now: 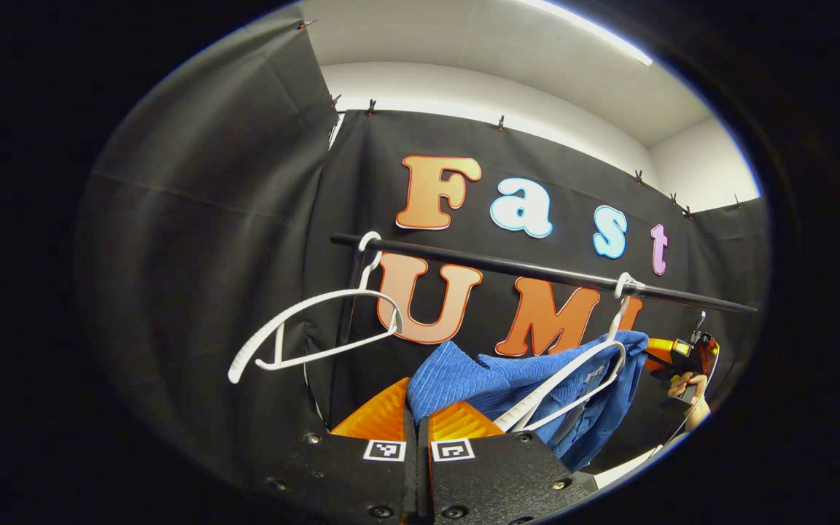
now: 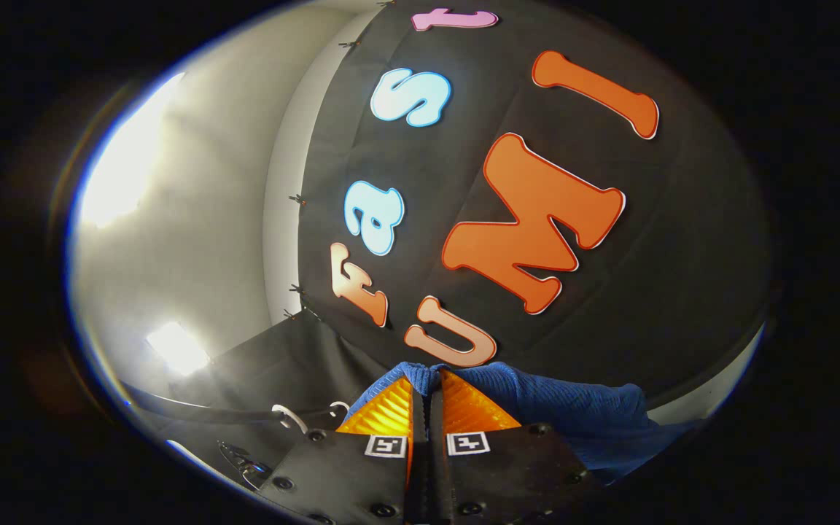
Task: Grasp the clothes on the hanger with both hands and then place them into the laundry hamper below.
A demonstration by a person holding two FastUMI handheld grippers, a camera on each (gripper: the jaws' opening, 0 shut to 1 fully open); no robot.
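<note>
**Blue garment gripped at both ends beneath the rail**

Left gripper view: the left gripper (image 1: 417, 415) has its two fingers pressed together on a fold of a blue ribbed knit garment (image 1: 493, 379), which bunches up just above the fingertips. The cloth stretches to the right, draped over a white plastic hanger (image 1: 573, 379) whose hook sits on the black rail (image 1: 537, 271). A second white hanger (image 1: 318, 328) hangs bare on the rail, farther left. At the far right, a hand (image 1: 686, 386) holds the right gripper (image 1: 671, 354) level with the garment's other end.

Right gripper view: the right gripper (image 2: 427, 397), tilted steeply upward, has its fingers closed on the blue garment (image 2: 573, 415); the knit rises between the fingertips and spreads right. White hanger hooks (image 2: 292, 417) on the rail (image 2: 201, 414) appear low at left.
</note>
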